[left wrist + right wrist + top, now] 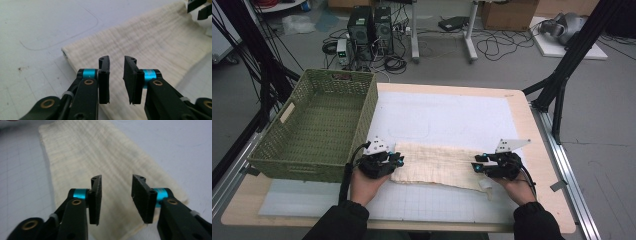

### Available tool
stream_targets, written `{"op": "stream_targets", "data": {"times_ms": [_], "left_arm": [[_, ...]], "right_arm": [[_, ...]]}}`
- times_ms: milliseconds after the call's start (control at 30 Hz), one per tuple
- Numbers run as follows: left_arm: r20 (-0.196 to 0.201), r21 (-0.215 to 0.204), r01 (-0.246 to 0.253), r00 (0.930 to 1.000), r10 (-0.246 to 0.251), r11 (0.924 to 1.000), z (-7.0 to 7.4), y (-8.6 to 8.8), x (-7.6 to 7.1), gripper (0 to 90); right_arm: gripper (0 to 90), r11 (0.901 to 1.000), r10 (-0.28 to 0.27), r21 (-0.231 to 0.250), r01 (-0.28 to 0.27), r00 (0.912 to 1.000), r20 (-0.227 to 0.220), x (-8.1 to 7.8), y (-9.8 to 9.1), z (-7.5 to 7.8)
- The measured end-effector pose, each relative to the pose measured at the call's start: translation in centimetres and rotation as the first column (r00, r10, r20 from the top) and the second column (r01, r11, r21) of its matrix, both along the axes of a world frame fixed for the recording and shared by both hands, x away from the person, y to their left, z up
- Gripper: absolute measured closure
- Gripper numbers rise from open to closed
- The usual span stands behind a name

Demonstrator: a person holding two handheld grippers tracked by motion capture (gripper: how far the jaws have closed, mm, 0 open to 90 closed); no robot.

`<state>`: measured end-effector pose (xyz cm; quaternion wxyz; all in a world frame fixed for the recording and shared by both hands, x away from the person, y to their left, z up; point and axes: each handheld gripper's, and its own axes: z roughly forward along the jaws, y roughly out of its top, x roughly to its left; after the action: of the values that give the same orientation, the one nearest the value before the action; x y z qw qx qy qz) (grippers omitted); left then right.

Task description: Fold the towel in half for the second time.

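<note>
cloth: long cream ribbed cloth [437, 164] lay flat near the tabletop's [517, 107] front edge | left hand-held gripper [116, 75]: narrow gap, holding nothing | right hand-held gripper [116, 195]: wider gap, holding nothing

A green woven basket [312, 125] sits on the table [532, 130] beside a white mat [452, 115].

cloth [107, 170] near end hidden behind right claw [116, 195], basket [277, 165] corner blurred

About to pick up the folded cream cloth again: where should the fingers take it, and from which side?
Take the cream cloth by its two short ends, one gripper at each, coming in level from outside. It lies flat as a long folded strip, so its ends offer edges to pinch. The left gripper and right gripper already face them, open.
</note>
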<state>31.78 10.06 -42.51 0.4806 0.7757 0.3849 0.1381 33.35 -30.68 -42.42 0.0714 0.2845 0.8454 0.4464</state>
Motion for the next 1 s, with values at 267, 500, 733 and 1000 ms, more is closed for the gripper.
{"op": "stream_targets", "data": {"times_ms": [267, 500, 733, 1000], "left_arm": [[-0.069, -0.006, -0.105, 0.9921, 0.104, 0.9944, -0.8, -1.1, 3.8, 87.1], [-0.136, 0.067, -0.125, 0.9817, 0.133, 0.9899, -2.3, -1.5, 4.9, 87.9], [-0.123, 0.090, -0.128, 0.9827, 0.139, 0.9877, -2.3, -1.4, 4.8, 88.2], [-0.109, 0.116, -0.121, 0.9850, 0.134, 0.9859, -2.2, -1.4, 4.6, 87.8]], "right_arm": [[80.5, 0.9999, -0.012, -0.006, 0.012, 0.9997, -0.023, 3.3, 1.7, 0.1], [80.5, 0.9972, -0.054, -0.056, 0.050, 0.9963, -0.067, 4.4, 1.6, -1.4], [80.7, 0.9921, -0.077, -0.105, 0.068, 0.9938, -0.080, 4.5, 1.0, -1.8], [79.8, 0.9896, -0.125, -0.081, 0.119, 0.9895, -0.073, 3.9, -1.2, -2.1]]}}
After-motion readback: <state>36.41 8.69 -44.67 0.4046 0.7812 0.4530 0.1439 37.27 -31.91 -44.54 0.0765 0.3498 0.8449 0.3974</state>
